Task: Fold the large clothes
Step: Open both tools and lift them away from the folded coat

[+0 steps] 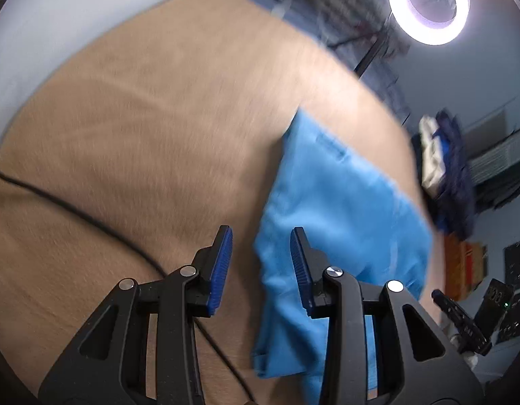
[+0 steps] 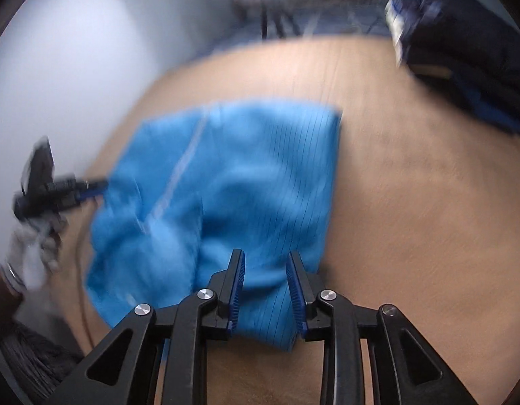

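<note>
**Blue garment spread on tan table**

A tan wooden table [image 2: 411,202] is seen under a ring light [image 1: 428,5]. A crumpled light-blue striped cloth garment [image 2: 246,175] lies on it, partly folded. The left claw [image 1: 261,263] is held spread, nothing pinched, at the garment's edge. The right claw [image 2: 265,290] is parted above the garment's near edge, no cloth gripped. A dark pile of clothes [image 2: 469,60] is seen at the far corner.

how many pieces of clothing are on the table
2 groups at least: a blue garment lies folded mid-table under both grippers, and a dark pile of clothes sits at the far right corner. The pile may hold several; blur hides how many.
</note>
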The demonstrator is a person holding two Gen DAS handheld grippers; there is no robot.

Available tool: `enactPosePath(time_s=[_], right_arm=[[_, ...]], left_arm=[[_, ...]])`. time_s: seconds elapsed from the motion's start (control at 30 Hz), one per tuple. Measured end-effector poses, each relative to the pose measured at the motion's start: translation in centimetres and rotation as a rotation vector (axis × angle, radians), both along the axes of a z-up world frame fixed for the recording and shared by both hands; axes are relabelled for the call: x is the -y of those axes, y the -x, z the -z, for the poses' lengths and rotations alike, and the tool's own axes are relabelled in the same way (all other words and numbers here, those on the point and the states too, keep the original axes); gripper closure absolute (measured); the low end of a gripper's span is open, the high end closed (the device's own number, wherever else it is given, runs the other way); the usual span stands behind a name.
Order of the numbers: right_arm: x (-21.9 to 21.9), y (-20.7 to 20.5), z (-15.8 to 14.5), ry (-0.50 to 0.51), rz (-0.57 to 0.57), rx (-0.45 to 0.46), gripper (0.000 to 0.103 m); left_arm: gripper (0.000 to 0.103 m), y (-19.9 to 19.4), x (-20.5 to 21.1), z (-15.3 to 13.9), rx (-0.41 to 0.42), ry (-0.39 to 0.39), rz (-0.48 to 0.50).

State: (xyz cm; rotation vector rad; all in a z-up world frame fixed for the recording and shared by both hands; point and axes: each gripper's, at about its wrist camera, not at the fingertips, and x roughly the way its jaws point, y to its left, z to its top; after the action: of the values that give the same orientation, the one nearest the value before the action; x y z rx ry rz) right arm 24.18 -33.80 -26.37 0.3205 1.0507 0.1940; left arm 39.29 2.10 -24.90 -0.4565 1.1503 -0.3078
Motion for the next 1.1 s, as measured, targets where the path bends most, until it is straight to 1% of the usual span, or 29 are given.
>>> enactPosePath(time_s=[0.07,0.17,0.23,0.3,0.4,0.43,0.47,0.5,0.53,0.57,0.6,0.67,0.7,0.73,0.77,0.83,0.9,0.93,0.97,1.07,1.1], right_arm=[[1.7,-0.9,-1.5,-0.035,0.049,0.076,0.076],[2.8,-3.7,-1.9,-0.036,0.078,0.119,0.077],[2.3,-5.3,-1.4,-0.027,0.068,0.117,0.078],[1.7,-7.3,0.0,-0.008,0.061,0.096,0.079],[1.9,-9.0,2.5,0.009,0.076,0.041,0.080],[1.8,-9.5,3.6,0.016,0.076,0.005,0.084],[1.6,-9.9,4.8,0.035,0.068,-0.028,0.086],[1.4,-10.0,5.2,0.043,0.060,-0.036,0.086],[1.4,-9.8,5.2,0.046,0.058,-0.027,0.086],[1.5,-9.7,4.8,0.031,0.059,-0.036,0.083],[1.7,-9.7,4.5,0.016,0.057,-0.042,0.080],[2.6,-9.2,3.3,-0.024,0.049,-0.031,0.063],[3.1,-8.5,2.5,-0.044,0.044,-0.013,0.057],[3.7,-7.6,1.8,-0.067,0.040,0.005,0.046],[4.1,-6.9,1.4,-0.085,0.042,0.015,0.039],[5.6,-5.3,1.4,-0.157,0.056,0.012,0.037],[7.1,-4.0,2.3,-0.254,0.079,-0.016,0.037],[7.9,-3.5,3.0,-0.306,0.097,-0.032,0.037],[8.6,-3.0,3.9,-0.358,0.114,-0.049,0.037],[9.0,-2.9,5.8,-0.437,0.123,-0.093,0.036],[9.0,-2.9,6.1,-0.456,0.121,-0.092,0.036]], left_arm=[[0.068,-0.2,0.2,-1.2,0.038,0.016,-0.007],[0.068,-0.6,1.0,-1.9,0.064,0.006,0.006],[0.068,-0.7,1.5,-2.0,0.071,-0.001,0.017],[0.068,-0.7,1.9,-1.8,0.067,-0.007,0.030],[0.068,-1.4,2.1,-1.4,0.056,-0.021,0.038],[0.063,-1.4,2.0,-1.2,0.052,-0.025,0.038],[0.055,-1.6,1.7,-1.0,0.044,-0.025,0.035],[0.052,-1.7,1.3,-0.9,0.036,-0.022,0.027],[0.047,-1.9,0.7,-0.6,0.023,0.001,0.010],[0.044,-2.1,0.2,-0.5,0.012,0.031,-0.002],[0.043,-2.3,-0.3,-0.2,-0.006,0.071,-0.015],[0.042,-2.8,-1.3,0.2,-0.036,0.148,-0.032],[0.041,-3.1,-1.6,0.5,-0.052,0.183,-0.031],[0.039,-3.4,-1.8,0.9,-0.067,0.202,-0.026],[0.038,-3.7,-2.0,1.4,-0.087,0.223,-0.022],[0.038,-4.1,-2.2,2.4,-0.125,0.265,-0.021],[0.038,-4.3,-2.2,3.9,-0.182,0.324,-0.020],[0.038,-4.3,-2.2,4.4,-0.199,0.338,-0.019],[0.038,-4.3,-2.2,4.6,-0.204,0.343,-0.020],[0.038,-4.4,-2.1,4.7,-0.196,0.352,-0.004],[0.038,-4.4,-2.0,4.7,-0.194,0.357,0.001]])
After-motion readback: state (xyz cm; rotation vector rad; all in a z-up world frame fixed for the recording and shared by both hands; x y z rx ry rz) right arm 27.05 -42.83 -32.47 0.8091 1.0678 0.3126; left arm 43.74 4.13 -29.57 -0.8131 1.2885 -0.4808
